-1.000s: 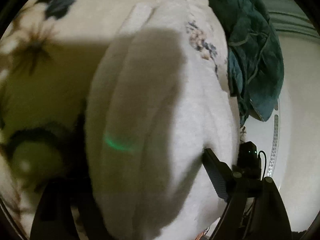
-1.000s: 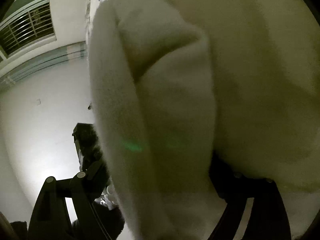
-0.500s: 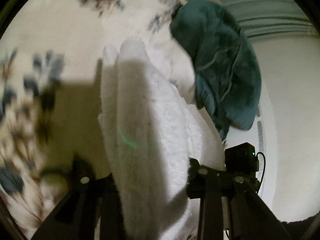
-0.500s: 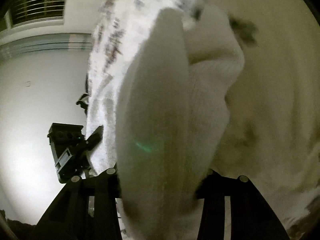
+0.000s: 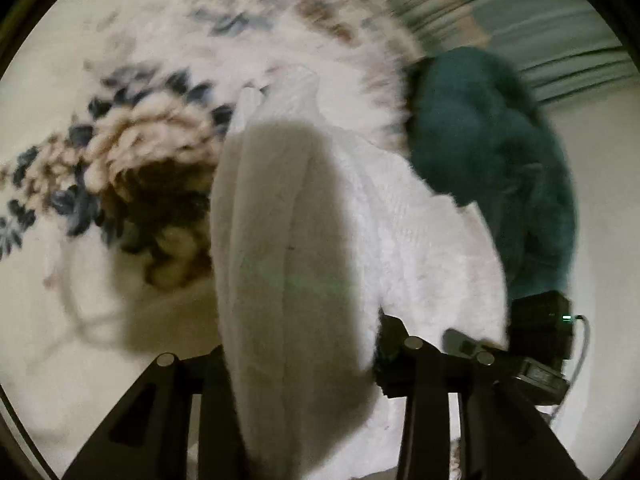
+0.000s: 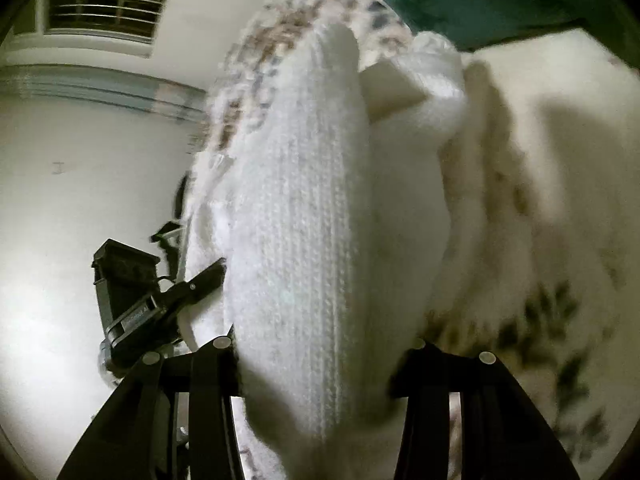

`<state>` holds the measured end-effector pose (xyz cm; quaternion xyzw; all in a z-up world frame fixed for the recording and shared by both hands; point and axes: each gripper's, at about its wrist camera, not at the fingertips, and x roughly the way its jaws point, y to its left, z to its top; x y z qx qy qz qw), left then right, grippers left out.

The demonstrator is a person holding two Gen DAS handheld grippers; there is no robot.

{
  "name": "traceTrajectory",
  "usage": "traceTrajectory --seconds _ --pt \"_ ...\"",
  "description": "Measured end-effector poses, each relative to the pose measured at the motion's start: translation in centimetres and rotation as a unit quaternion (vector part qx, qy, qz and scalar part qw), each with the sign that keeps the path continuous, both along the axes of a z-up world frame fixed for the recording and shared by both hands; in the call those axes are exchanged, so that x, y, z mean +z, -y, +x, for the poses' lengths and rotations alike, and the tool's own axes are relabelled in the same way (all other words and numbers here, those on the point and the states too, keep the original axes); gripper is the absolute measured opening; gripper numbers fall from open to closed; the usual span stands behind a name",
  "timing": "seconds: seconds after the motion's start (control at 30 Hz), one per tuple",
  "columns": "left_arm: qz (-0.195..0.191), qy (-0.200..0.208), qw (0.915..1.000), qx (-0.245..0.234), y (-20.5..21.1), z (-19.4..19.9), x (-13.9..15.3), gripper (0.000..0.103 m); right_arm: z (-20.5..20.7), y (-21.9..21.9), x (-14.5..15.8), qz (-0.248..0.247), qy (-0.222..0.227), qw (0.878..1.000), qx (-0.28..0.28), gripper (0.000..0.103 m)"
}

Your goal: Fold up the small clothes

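Both grippers are clamped on the same white knit garment (image 5: pixel 304 260), which is bunched thick btwn each pair of jaws and lifted off the floral bedspread (image 5: pixel 132 80). Left gripper (image 5: pixel 304 364) pinches one bunched edge; right gripper (image 6: pixel 320 360) pinches another, w/ the knit ribs running up away from the camera. In the right view the left gripper shows just beside the cloth at lower left, so the two grips sit close together. A teal garment (image 5: pixel 492 152) lies on the bedspread just beyond the white one, near its far edge. Judging by this, the fold is mid-way: cloth doubled and carried, not yet laid flat. Risks: the wad is thick and fluffy, so a jaw may hold only outer layers & inner ones could slip, leaving a lopsided fold. W/ grips this close, the hanging part can twist or bunch when lowered. Setting it down too near the teal piece could overlap or drag it. Views are blurred, so edge alignment can't be checked.
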<state>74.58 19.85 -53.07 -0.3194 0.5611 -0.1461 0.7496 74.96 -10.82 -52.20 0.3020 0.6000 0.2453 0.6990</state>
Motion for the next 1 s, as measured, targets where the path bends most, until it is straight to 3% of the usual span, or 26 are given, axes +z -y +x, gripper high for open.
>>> traceTrajectory --seconds 0.1,0.2,0.3,0.33,0.37,0.4,0.47,0.5,0.53,0.57,0.73,0.87,1.0 --pt "-0.005 -0.045 0.9990 -0.002 -0.3 0.8 -3.1 0.037 1.7 -1.4 -2.8 -0.052 -0.025 0.998 0.018 0.050" --pt "-0.011 -0.034 0.9994 -0.004 -0.6 -0.3 -2.4 0.039 1.7 -1.0 -3.5 -0.087 -0.045 0.995 0.026 0.062" --pt "0.044 -0.005 0.9990 0.000 -0.4 -2.4 -0.3 0.047 0.2 0.7 -2.1 -0.135 -0.033 0.990 0.021 0.072" --pt "0.071 0.003 0.9975 0.002 -0.1 -3.1 0.4 0.054 -0.6 1.0 -1.4 -0.173 -0.023 0.984 0.022 0.087" --pt "0.114 0.009 0.9934 0.008 0.2 -3.7 1.3 0.073 -2.1 1.6 -1.0 -0.203 -0.020 0.979 0.020 0.103" --pt "0.184 0.017 0.9826 0.015 0.8 -4.3 2.3 0.091 -2.7 2.8 -0.5 -0.241 -0.014 0.970 0.016 0.103" --pt "0.262 0.033 0.9642 0.021 2.1 -5.7 3.4 0.102 -4.5 2.5 0.5 -0.314 0.016 0.949 0.015 0.103" --pt "0.278 0.032 0.9598 0.027 2.5 -6.4 3.5 0.102 -5.4 1.9 1.0 -0.341 0.029 0.939 0.017 0.103" --pt "0.286 0.030 0.9571 0.033 2.9 -6.9 3.6 0.102 -6.2 1.3 1.5 -0.376 0.045 0.925 0.018 0.103" --pt "0.294 0.028 0.9548 0.037 3.1 -7.5 3.7 0.102 -6.7 0.3 2.2 -0.390 0.055 0.919 0.017 0.103" --pt "0.313 0.019 0.9489 0.033 5.6 -9.7 5.4 0.102 -10.8 -0.1 6.1 -0.427 0.082 0.901 -0.012 0.103" --pt "0.329 0.041 0.9431 0.030 7.7 -12.3 9.6 0.102 -13.8 0.5 11.8 -0.433 0.097 0.896 -0.027 0.103" --pt "0.329 0.065 0.9415 0.033 9.3 -16.1 15.7 0.102 -17.5 0.6 17.6 -0.425 0.109 0.897 -0.045 0.103"
